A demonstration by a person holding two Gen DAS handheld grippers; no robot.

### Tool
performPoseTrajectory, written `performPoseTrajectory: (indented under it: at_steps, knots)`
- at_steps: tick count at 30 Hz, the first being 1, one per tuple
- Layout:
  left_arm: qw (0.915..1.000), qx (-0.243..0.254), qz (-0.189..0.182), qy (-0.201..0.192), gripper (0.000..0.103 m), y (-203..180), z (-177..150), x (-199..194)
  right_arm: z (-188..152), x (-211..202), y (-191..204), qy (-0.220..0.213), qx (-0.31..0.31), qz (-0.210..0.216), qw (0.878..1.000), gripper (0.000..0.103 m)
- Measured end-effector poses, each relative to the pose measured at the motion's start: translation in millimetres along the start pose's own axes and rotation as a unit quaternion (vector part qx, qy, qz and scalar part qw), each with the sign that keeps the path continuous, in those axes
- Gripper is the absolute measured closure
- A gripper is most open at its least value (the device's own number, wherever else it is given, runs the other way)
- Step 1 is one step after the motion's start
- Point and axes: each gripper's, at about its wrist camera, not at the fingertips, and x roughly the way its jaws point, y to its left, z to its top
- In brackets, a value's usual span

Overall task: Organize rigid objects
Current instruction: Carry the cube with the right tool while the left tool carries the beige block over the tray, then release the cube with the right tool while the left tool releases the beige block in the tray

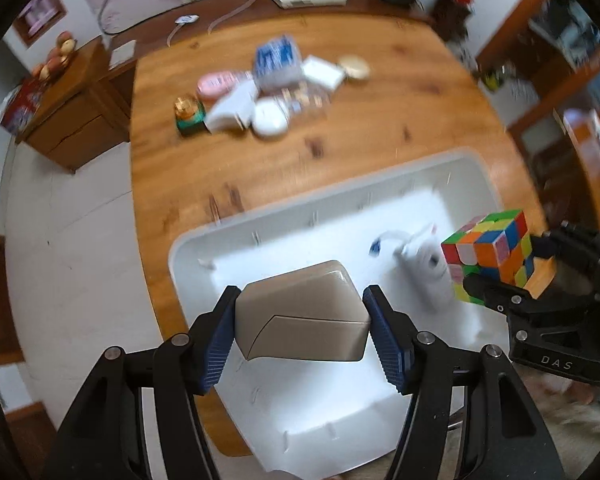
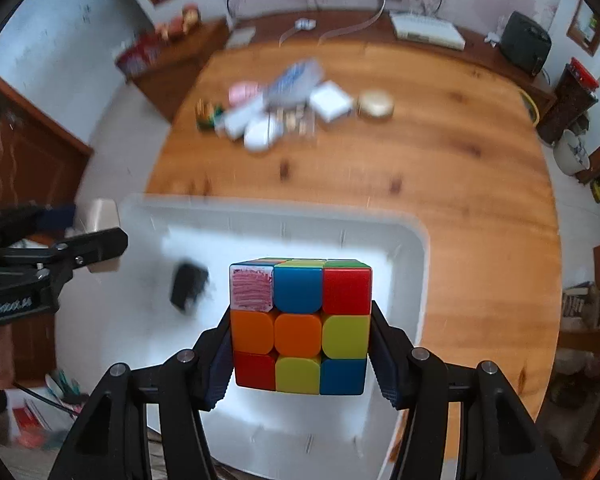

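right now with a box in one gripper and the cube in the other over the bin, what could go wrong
1. The left gripper holds the beige box only by its two ends above the white bin; it could twist out and drop hard.
2. The right gripper with the puzzle cube sits close beside the left, so the two could collide.
3. A small dark item already lies in the bin; a dropped cube could land on it.

Behind the round wooden desk [image 2: 440,168], a long dark sideboard runs along the wall, carrying a white flat device [image 2: 427,31], a dark rounded appliance [image 2: 525,43] and loose white cables [image 1: 236,12]. A low wooden cabinet [image 1: 76,116] stands to the left, with small figurines [image 1: 58,58] and a red box [image 1: 20,106] on top.
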Motion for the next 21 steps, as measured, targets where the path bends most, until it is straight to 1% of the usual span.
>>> performPoseTrajectory:
  at_steps: [2, 5, 9, 14, 21]
  knots:
    - [0.9997, 0.015, 0.010, 0.013, 0.037, -6, -10, 14, -13, 17, 6, 0.025, -0.005, -0.015, 1.000, 0.044]
    - [0.9988, 0.036, 0.018, 0.027, 0.037, -15, -18, 30, -26, 31, 11, 0.049, -0.010, -0.024, 0.998, 0.044]
    - [0.9972, 0.062, 0.026, 0.033, 0.037, -27, -26, 41, -39, 38, 17, 0.059, -0.015, -0.045, 0.997, 0.044]
    - [0.9949, 0.085, 0.027, 0.047, 0.037, -35, -34, 53, -53, 48, 26, 0.083, -0.021, -0.051, 0.995, 0.044]
    - [0.9930, 0.093, 0.034, 0.065, 0.037, -34, -42, 67, -64, 61, 31, 0.114, -0.019, -0.064, 0.991, 0.044]
